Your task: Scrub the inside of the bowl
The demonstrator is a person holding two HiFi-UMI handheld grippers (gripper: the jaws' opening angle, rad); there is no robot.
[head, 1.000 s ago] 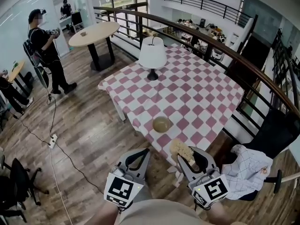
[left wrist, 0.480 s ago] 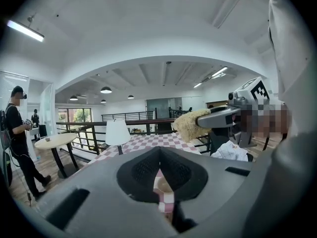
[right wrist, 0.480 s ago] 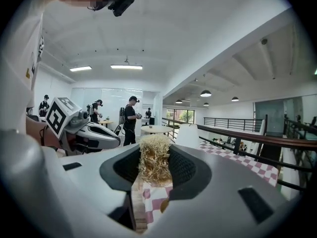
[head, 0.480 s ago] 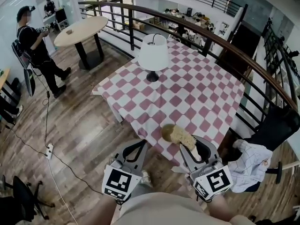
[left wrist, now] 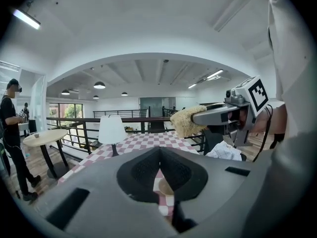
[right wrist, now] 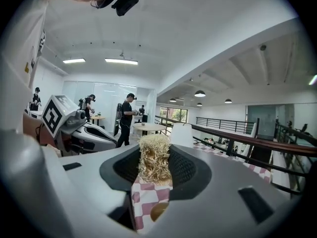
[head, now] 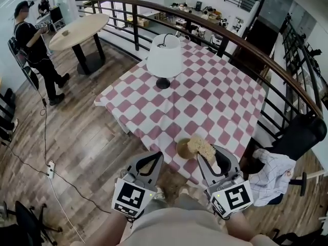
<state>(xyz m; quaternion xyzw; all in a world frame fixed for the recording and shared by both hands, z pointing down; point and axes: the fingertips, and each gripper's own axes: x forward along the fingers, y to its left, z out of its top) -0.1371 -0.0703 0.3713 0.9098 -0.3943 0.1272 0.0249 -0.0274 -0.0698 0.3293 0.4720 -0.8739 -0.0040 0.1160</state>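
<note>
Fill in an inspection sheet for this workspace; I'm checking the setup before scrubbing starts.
Surface: table under a pink-and-white checked cloth.
Job's things: bowl near the table's near edge; straw-coloured scrubber over it, contact cannot be told.
Clutter: white-shaded lamp on the table's far part.
Grippers: left gripper shut, empty; right gripper shut on the scrubber.
Cables: cable with power strip on the wood floor.
Surroundings: railing, round table, a standing person, chair with draped cloth.
</note>
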